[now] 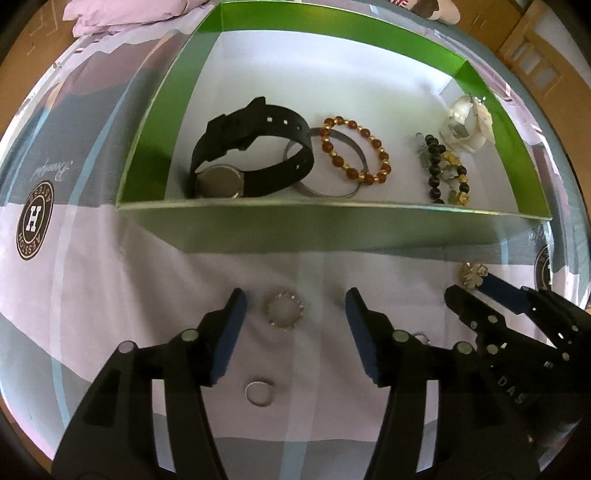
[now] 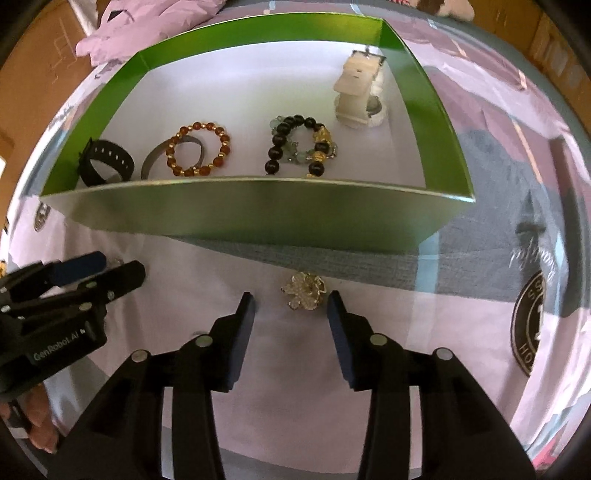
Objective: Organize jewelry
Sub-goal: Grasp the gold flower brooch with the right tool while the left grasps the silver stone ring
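A green-walled box (image 1: 332, 229) (image 2: 258, 210) holds a black watch (image 1: 255, 147) (image 2: 105, 162), a silver bangle (image 1: 325, 188) (image 2: 153, 157), an amber bead bracelet (image 1: 356, 153) (image 2: 199, 153), a dark bead bracelet (image 1: 445, 166) (image 2: 299, 147) and a white watch (image 1: 465, 122) (image 2: 360, 92). My left gripper (image 1: 293, 310) is open over the cloth, with a beaded silver ring (image 1: 283, 309) between its fingertips and a plain ring (image 1: 259, 393) further back between its fingers. My right gripper (image 2: 291, 301) is open around a gold flower brooch (image 2: 304, 290) (image 1: 471, 275).
A patterned lilac and grey cloth (image 1: 92, 295) (image 2: 498, 147) with round logos covers the surface. A pink pillow (image 1: 125, 13) lies behind the box. Cardboard (image 2: 40, 74) stands at the far edges. A hand (image 2: 37, 424) holds the left gripper.
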Action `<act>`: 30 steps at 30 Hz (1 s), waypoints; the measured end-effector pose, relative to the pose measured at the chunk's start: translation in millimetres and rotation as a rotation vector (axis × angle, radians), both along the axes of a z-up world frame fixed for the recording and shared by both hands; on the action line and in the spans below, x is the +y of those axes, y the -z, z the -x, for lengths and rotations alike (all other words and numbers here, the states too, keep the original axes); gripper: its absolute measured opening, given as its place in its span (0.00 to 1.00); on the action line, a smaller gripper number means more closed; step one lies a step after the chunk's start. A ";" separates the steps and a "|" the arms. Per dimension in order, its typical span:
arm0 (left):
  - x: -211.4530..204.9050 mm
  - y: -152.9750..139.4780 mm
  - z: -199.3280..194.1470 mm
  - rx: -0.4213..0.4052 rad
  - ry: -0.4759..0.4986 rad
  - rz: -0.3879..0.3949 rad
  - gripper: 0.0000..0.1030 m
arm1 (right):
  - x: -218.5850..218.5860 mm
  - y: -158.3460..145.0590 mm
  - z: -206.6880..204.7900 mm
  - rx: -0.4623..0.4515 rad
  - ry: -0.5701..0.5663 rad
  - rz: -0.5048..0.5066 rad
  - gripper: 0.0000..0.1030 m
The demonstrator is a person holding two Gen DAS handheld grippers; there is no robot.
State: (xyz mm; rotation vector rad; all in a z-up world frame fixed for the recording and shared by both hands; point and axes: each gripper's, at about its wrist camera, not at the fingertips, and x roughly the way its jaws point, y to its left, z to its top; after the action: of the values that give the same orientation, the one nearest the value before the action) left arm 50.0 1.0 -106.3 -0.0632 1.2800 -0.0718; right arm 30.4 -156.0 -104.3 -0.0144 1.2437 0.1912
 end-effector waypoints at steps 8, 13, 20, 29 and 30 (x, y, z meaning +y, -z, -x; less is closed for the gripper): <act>2.6 -2.8 -0.8 -0.009 -0.022 -0.066 0.20 | 10.6 3.2 3.0 -0.041 -0.004 0.049 0.23; 13.2 -15.6 7.7 -0.038 -0.021 -0.089 0.20 | 8.5 -1.3 2.5 -0.041 0.013 0.025 0.23; 15.2 -23.3 5.0 -0.054 -0.015 -0.095 0.20 | 2.3 -15.1 5.5 -0.055 0.022 0.004 0.23; 3.8 -20.1 13.3 -0.057 0.001 -0.102 0.20 | 1.8 -12.1 3.8 -0.042 0.022 0.001 0.23; 4.7 -19.8 12.2 -0.055 0.002 -0.103 0.20 | 3.2 -12.0 3.6 -0.040 0.021 0.001 0.23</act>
State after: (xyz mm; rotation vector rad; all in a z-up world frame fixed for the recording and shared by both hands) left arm 37.8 5.7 -86.6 0.0281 1.2266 -0.0088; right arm 26.7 -152.8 -92.2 -0.0058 1.2033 0.1715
